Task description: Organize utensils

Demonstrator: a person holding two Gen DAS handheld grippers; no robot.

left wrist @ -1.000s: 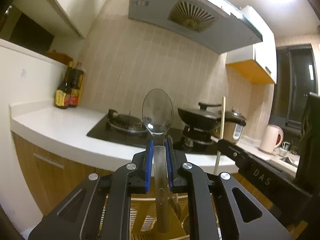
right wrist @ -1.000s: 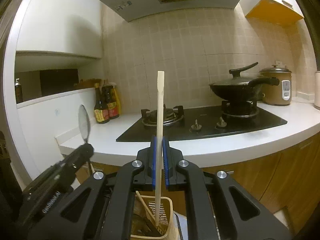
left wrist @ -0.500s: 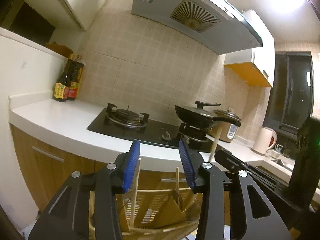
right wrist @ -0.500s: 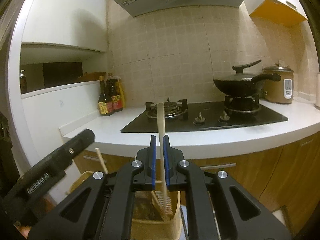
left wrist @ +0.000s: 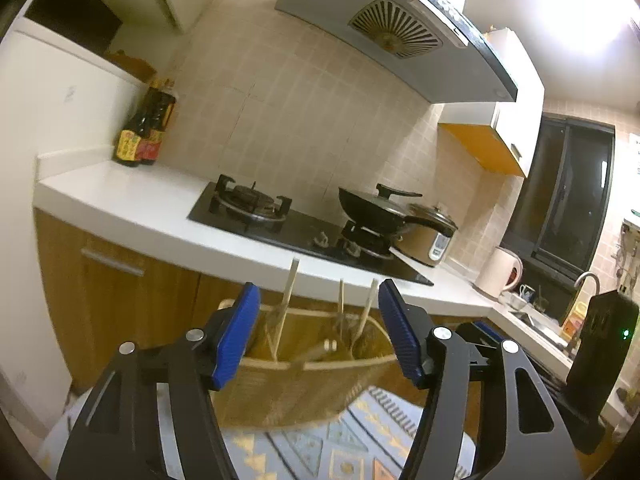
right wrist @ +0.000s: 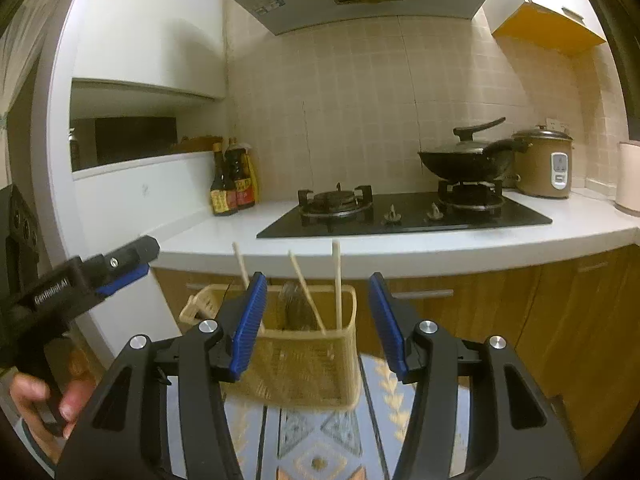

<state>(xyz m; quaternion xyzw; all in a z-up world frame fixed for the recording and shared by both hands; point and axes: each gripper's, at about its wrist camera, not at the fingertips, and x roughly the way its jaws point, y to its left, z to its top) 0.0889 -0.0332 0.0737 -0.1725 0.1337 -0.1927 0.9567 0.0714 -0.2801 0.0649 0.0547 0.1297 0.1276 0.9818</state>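
Kitchen, utensil basket [right wrist: 304,364] beyond opening jaws

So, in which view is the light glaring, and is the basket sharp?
Left wrist view: ceiling light blows out the top right corner; basket smeared by motion. Right wrist view: no such glare; basket also soft, stove sharper.

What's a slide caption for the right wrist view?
Right gripper, jaws opening and empty, faces the woven utensil basket holding chopsticks below the kitchen counter.
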